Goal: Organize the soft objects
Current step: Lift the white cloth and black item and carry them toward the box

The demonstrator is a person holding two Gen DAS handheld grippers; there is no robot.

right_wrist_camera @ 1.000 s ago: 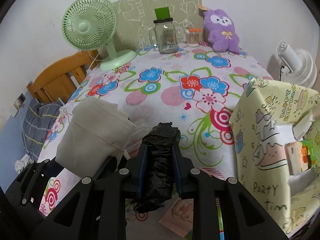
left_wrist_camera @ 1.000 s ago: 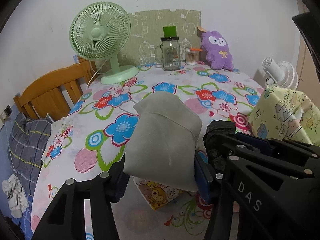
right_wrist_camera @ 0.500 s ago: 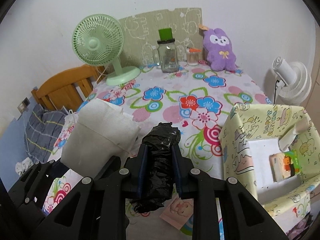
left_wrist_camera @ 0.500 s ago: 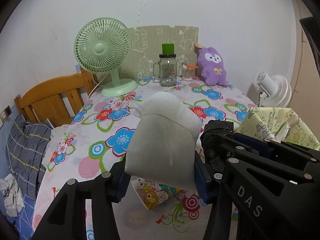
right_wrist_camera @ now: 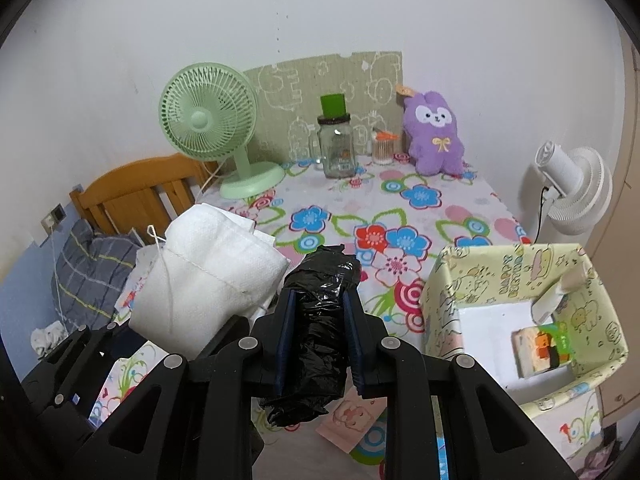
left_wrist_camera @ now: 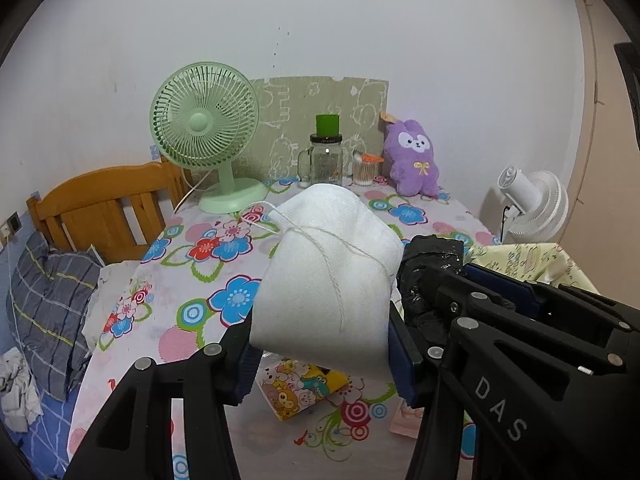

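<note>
My left gripper [left_wrist_camera: 320, 344] is shut on a folded white cloth [left_wrist_camera: 328, 276] with loose threads, held in the air above the floral table [left_wrist_camera: 192, 280]. The same white cloth [right_wrist_camera: 208, 276] shows at the left of the right wrist view. My right gripper [right_wrist_camera: 318, 332] is shut on a rolled black plastic bundle [right_wrist_camera: 316, 336]; that black bundle [left_wrist_camera: 428, 276] sits just right of the cloth in the left wrist view. A yellow cartoon-print box [right_wrist_camera: 520, 312] stands open at the table's right, with a white sheet and a small printed packet [right_wrist_camera: 542, 348] inside.
At the table's back stand a green fan [left_wrist_camera: 206, 132], a glass jar [left_wrist_camera: 326, 160], a small cup and a purple plush rabbit [left_wrist_camera: 414, 160]. Small printed packets [left_wrist_camera: 302, 380] lie on the table below the grippers. A wooden chair [left_wrist_camera: 104, 208], a plaid pillow and a white fan [left_wrist_camera: 532, 204] flank the table.
Both grippers have risen with their loads, so the table looks farther below. The yellow box's inside has come into the right wrist view.
</note>
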